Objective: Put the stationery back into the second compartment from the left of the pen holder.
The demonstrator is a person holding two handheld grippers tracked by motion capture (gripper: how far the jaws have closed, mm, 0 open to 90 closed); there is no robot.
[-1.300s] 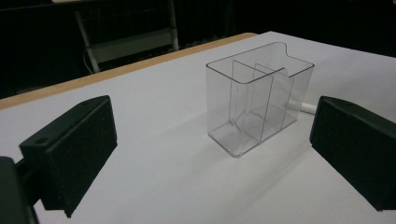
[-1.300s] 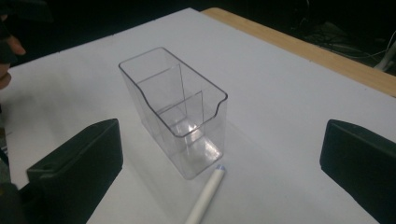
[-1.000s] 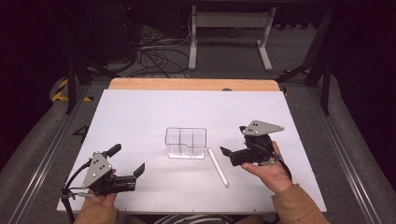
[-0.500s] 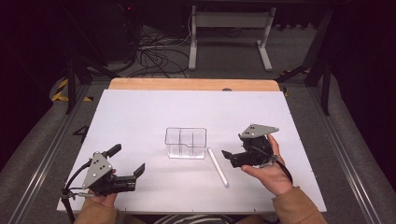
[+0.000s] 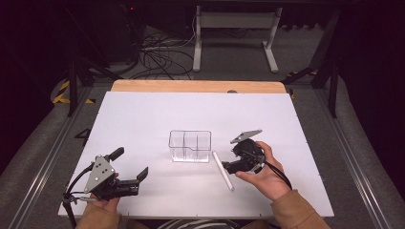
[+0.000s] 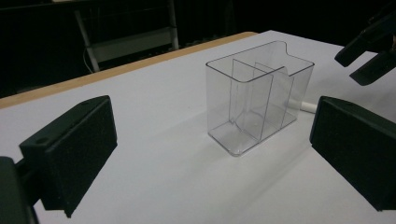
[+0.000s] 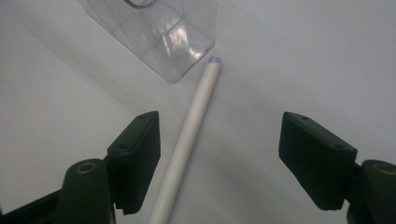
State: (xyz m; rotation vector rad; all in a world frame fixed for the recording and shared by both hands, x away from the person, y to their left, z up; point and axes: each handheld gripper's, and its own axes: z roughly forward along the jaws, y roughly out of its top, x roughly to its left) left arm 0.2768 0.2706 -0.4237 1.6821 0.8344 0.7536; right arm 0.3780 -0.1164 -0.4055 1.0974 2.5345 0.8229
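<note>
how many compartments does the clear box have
3, as far as the dividers show. The clear box stands on the white table: one long compartment along one side, two smaller ones side by side along the other. All look empty.

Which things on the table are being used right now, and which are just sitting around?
Being used:
- white pen, lying flat between the open jaws of the right gripper, which have just been closing
- clear divided box, standing beside the pen

Just sitting around:
- left gripper, open, holding nothing
- cables on the floor beyond the table
</note>
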